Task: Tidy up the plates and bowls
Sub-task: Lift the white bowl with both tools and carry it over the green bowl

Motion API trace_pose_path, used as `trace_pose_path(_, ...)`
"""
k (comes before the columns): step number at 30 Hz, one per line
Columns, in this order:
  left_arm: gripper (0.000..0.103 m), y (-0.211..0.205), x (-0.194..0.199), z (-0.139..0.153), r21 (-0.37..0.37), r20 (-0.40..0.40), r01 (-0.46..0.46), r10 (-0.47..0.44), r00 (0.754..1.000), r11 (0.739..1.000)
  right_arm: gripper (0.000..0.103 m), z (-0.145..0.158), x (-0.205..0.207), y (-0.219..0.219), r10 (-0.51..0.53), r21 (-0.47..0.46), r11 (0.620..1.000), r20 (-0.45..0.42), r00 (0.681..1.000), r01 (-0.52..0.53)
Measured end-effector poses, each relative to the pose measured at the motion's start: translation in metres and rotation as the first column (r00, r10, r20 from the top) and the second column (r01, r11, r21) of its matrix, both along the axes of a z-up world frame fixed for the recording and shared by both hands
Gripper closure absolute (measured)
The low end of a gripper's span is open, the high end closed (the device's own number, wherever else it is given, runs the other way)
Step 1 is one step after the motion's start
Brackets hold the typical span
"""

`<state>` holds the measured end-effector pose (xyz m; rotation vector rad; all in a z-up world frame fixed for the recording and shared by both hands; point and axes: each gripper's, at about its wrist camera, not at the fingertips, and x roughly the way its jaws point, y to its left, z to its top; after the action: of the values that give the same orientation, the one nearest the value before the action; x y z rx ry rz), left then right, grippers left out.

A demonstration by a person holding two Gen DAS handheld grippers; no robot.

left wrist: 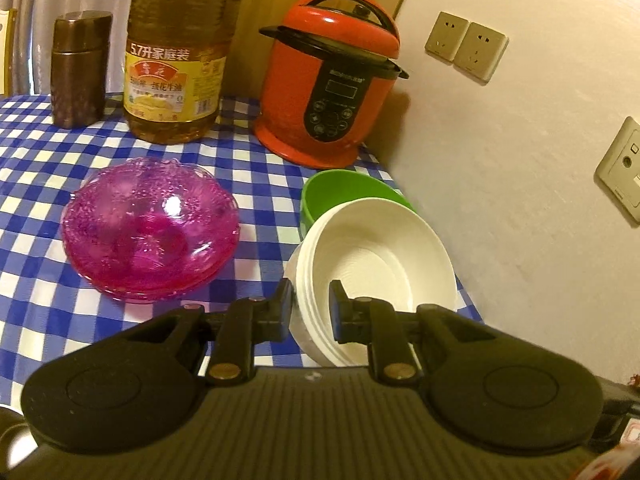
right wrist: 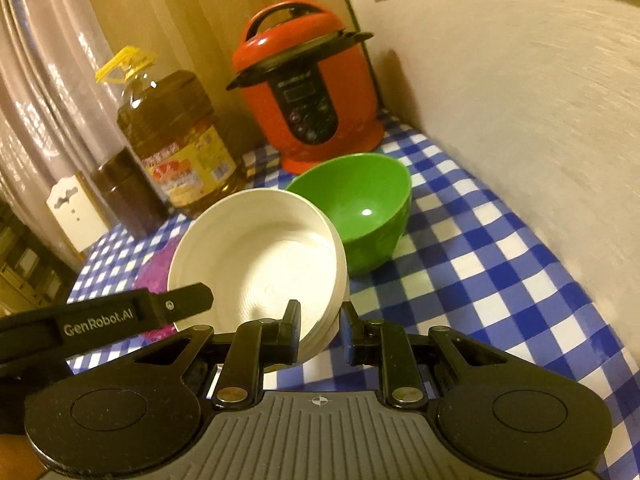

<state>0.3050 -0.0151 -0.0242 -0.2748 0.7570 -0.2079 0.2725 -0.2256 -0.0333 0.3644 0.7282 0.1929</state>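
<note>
1. The stack of white bowls (left wrist: 376,256) sits between both pairs of fingers. The left gripper (left wrist: 311,310) pinches its near rim, one finger outside the wall and one inside. The right gripper (right wrist: 320,330) pinches the rim on the opposite side in the same way.
2. In the right wrist view the stack tilts, and whether its base touches the checked tabletop (right wrist: 500,280) cannot be told. It looks like a two-handed carry of the stack.
3. To do this well, both grips should stay firm and level with each other, so the nested bowls do not slide apart or fan out.
4. Just beyond the fingertips stands the green bowl (right wrist: 360,208), close beside the stack's far edge. The stack should pass clear of that rim rather than nudge it.
5. To the left of the left fingers lies the stack of pink glass plates (left wrist: 150,232), apart from the white bowls. It is fragile, so keep clear.
6. Farther ahead stand the red pressure cooker (left wrist: 332,84), the oil bottle (left wrist: 176,64) and a brown canister (left wrist: 78,68).
</note>
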Motion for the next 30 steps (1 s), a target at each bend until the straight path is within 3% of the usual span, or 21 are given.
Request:
trace_pose_path(20,0.086,-0.017,0.047,0.010,-0.027,0.070,0.048,-0.046,0.996,0.998,0.083,0.012,0.034,-0.021,-0.068,0.012,0.998,0.065,0.996,0.068)
trace_pose_path(30,0.086,-0.025,0.087,0.001,-0.044,0.071,0.067,-0.063,0.995,0.997,0.083,0.012,0.072,-0.031,-0.093,0.013,0.996,0.082,0.992,0.092)
